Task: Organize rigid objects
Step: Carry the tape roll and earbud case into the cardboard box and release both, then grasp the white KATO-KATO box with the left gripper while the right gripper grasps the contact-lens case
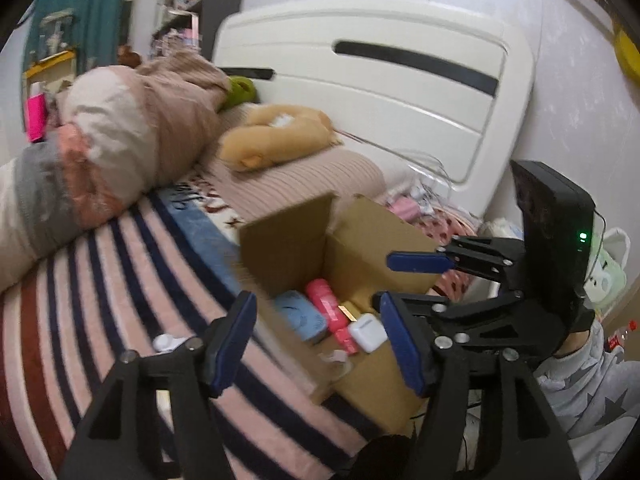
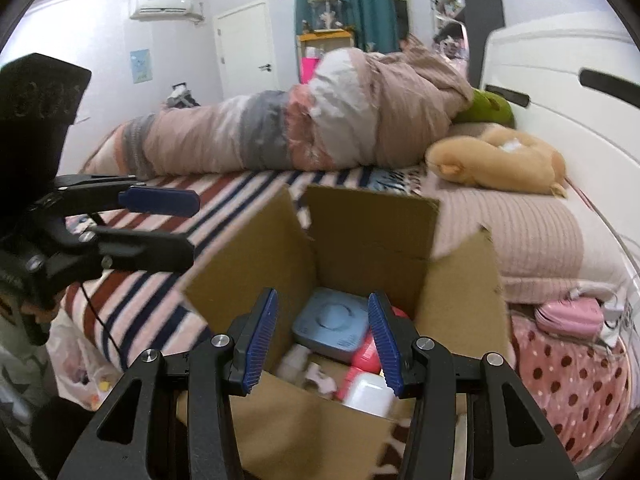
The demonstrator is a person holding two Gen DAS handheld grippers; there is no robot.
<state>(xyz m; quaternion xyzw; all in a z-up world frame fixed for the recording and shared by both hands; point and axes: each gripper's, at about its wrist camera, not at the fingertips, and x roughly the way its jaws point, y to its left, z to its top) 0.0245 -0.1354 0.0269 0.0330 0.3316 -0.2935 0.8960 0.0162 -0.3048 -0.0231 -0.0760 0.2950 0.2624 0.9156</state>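
An open cardboard box [image 1: 288, 240] [image 2: 372, 224] stands on the striped bed. Inside lie a light blue device [image 1: 298, 314] [image 2: 332, 326], a pink item [image 1: 326, 300] [image 2: 366, 356] and a white case [image 1: 368, 332] [image 2: 368, 396]. My left gripper [image 1: 320, 340] is open and empty, at the box's near-left edge; it also shows in the right wrist view [image 2: 176, 224]. My right gripper [image 2: 322, 342] is open and empty above the box's front; it shows in the left wrist view [image 1: 400, 280]. A small white object [image 1: 168, 342] lies on the blanket beside the left finger.
A rolled quilt [image 2: 312, 128] lies across the bed's far side. A tan plush toy [image 1: 276, 138] [image 2: 500, 160] rests on a ribbed pink pillow [image 2: 520, 236]. The white headboard [image 1: 380, 80] stands behind. A pink pouch [image 2: 568, 316] lies on polka-dot fabric at the right.
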